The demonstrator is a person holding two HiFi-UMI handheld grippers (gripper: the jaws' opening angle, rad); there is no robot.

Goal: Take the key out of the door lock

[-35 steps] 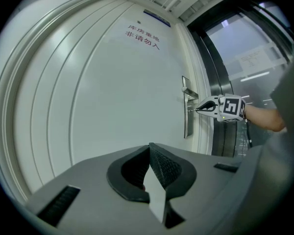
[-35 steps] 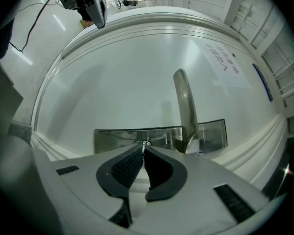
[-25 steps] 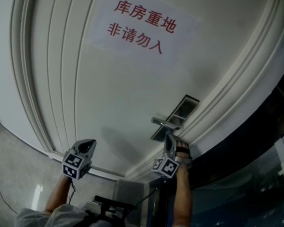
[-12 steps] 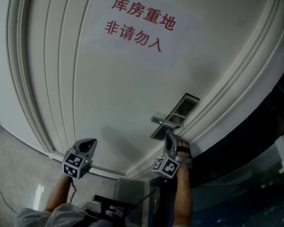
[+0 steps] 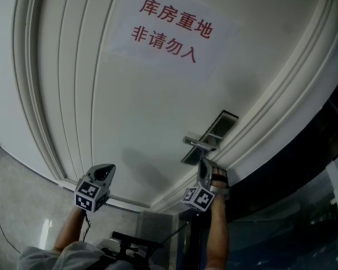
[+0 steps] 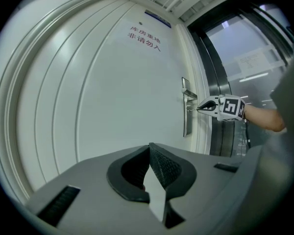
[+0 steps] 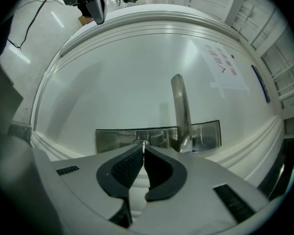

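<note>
The left gripper, a grey two-jaw tool with black ribbed pads and a marker cube, is held level to the left of the lock and well away from it. Its jaws are pressed together along their whole length with nothing between them.

Ahead stands one white panelled door with raised curved mouldings. High on it is a single white paper sign printed with two rows of red characters.

Toward the door's right edge there is one long, brushed-metal lock plate. It carries one silver lever handle, which stands out from the plate.

Beside the lever is the one key. Only a thin, bright, silvery sliver of its metal shows, and its head and shape cannot be made out. It sits in the lock plate, sticking straight out toward the camera, not yet drawn free.

The right gripper, of the same grey make, points level at the plate. Its jaws have just squeezed a touch tighter and are nearly fully closed, with the tips of the black ribbed pads pinching the key's exposed end. In the left gripper view its pointed tip meets the plate just below the lever. A bare forearm reaches up behind it.

To the right of the door frame is a dark glass panel.

In all there are two grippers, one door, one sign, one lock plate, one lever handle and one key.
</note>
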